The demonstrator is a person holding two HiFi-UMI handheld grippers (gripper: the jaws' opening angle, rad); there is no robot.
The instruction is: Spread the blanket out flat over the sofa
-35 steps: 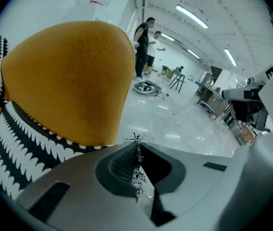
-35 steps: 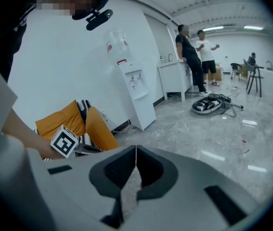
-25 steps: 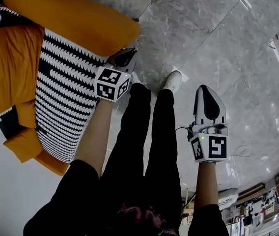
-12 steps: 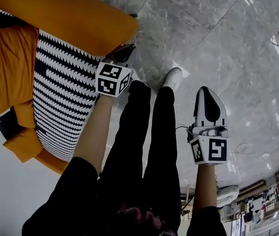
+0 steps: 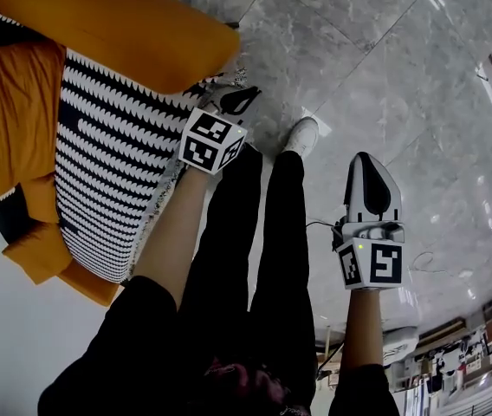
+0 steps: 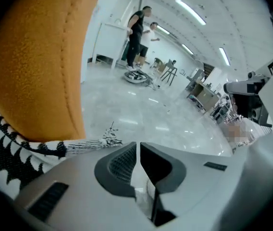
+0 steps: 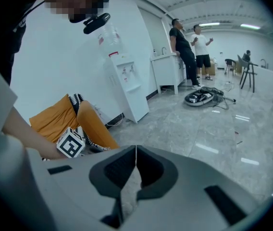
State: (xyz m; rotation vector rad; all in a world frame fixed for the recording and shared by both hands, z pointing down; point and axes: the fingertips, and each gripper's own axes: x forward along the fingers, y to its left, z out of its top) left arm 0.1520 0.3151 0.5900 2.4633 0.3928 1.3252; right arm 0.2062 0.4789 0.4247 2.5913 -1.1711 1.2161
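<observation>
**Two grippers shut, one on the blanket's edge**

Two people (image 7: 187, 52) stand talking far across the grey marble floor (image 5: 385, 76). A white water dispenser (image 7: 127, 88) stands against the wall beyond the sofa, and a dark heap of gear (image 7: 201, 96) lies on the floor near the pair. The orange sofa (image 5: 12, 128) fills the head view's upper left. Its rounded armrest (image 5: 116, 33) lies just beside the left gripper and blocks much of that gripper's own view. The person's legs (image 5: 255, 232), in black, with a white shoe (image 5: 303, 139), stand between the two tools.

The black-and-white blanket (image 5: 107, 163) covers the seat. Its fringed edge hangs off the front, alongside the left forearm.

The left gripper (image 5: 248, 95) reaches out past the end of the armrest and points down at a slant. Its jaws are clenched on the blanket's fringed edge. The right gripper (image 5: 365, 159) hangs over bare floor, well apart from the sofa, also tilted downward. Its jaws are pressed together with nothing between them.
</observation>
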